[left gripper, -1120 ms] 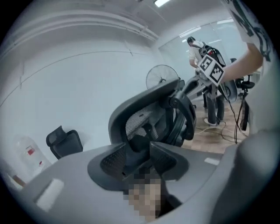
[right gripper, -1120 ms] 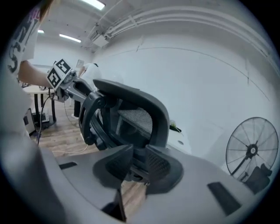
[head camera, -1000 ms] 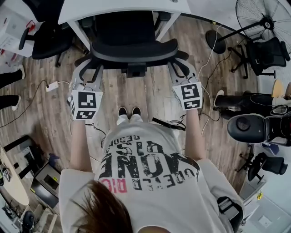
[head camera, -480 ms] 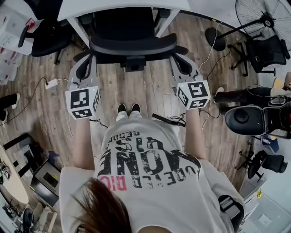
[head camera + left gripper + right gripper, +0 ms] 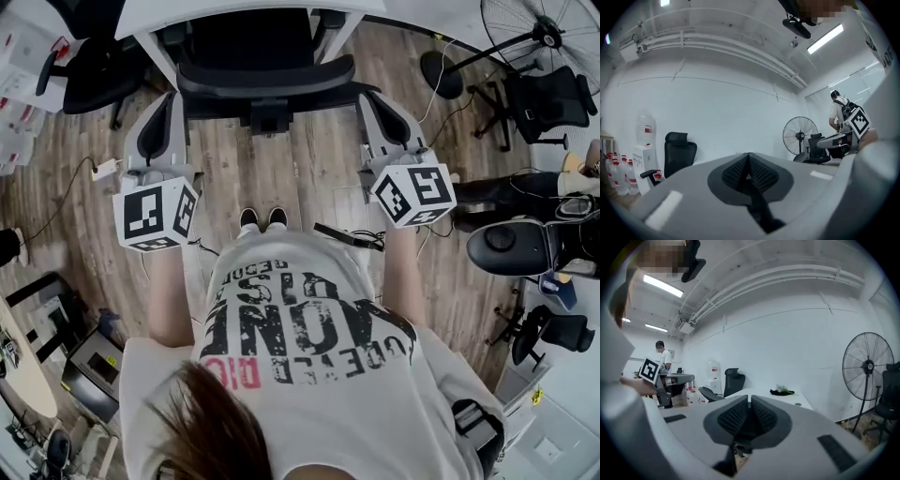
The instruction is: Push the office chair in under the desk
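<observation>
The black office chair [image 5: 258, 80] stands tucked under the white desk [image 5: 234, 11], its backrest toward me. My left gripper [image 5: 159, 103] hovers beside the chair's left side and my right gripper [image 5: 377, 101] beside its right side; neither touches it. In the left gripper view the left gripper [image 5: 748, 157] has its ribbed pads pressed together with nothing between them. The right gripper [image 5: 749, 400] also shows its pads meeting on nothing; its jaws have just closed. Both point level across the room.
Cables and a power strip [image 5: 103, 173] lie on the wood floor. Other black chairs [image 5: 89, 80] stand left and right. A pedestal fan [image 5: 548, 28] is at the top right. A second person [image 5: 661, 355] stands far off. Water bottles [image 5: 614, 176] line the wall.
Both grippers have risen toward the head camera and rolled, their marker cubes now larger. The jaws of both went from parted to shut.
</observation>
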Demonstrator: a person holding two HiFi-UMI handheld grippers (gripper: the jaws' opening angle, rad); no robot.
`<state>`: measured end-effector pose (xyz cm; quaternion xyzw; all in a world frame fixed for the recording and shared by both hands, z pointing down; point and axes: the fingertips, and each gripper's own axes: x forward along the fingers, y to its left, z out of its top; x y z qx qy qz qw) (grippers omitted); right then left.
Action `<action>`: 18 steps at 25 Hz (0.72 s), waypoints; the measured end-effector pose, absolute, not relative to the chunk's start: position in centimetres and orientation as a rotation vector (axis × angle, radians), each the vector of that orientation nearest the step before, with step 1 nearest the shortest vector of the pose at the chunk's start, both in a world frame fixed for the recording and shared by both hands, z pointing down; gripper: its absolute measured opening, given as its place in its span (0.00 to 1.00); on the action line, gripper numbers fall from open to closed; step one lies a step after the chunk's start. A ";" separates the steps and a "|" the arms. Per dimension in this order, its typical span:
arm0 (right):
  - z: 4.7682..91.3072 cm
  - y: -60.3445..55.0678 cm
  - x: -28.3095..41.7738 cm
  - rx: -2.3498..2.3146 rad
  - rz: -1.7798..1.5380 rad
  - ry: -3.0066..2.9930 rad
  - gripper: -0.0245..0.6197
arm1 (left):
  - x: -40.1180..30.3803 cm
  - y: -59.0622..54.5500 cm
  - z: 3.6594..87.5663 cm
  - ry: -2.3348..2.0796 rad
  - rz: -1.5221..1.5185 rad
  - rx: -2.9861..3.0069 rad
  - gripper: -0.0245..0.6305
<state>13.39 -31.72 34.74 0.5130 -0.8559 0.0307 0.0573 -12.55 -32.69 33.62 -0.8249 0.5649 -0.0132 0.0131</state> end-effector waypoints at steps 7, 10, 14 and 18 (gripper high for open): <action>30.8 -29.7 12.8 1.542 -0.047 -2.624 0.09 | -11.3 -30.3 28.0 1.743 0.120 -2.501 0.05; 29.7 -29.0 12.7 1.538 -0.040 -2.661 0.09 | -10.6 -29.3 26.4 1.731 0.165 -2.472 0.05; 28.5 -27.7 12.2 1.509 -0.015 -2.730 0.09 | -9.6 -27.8 25.6 1.716 0.164 -2.433 0.05; 27.9 -26.5 11.4 1.476 -0.016 -2.771 0.09 | -8.7 -26.5 25.6 1.717 0.181 -2.444 0.05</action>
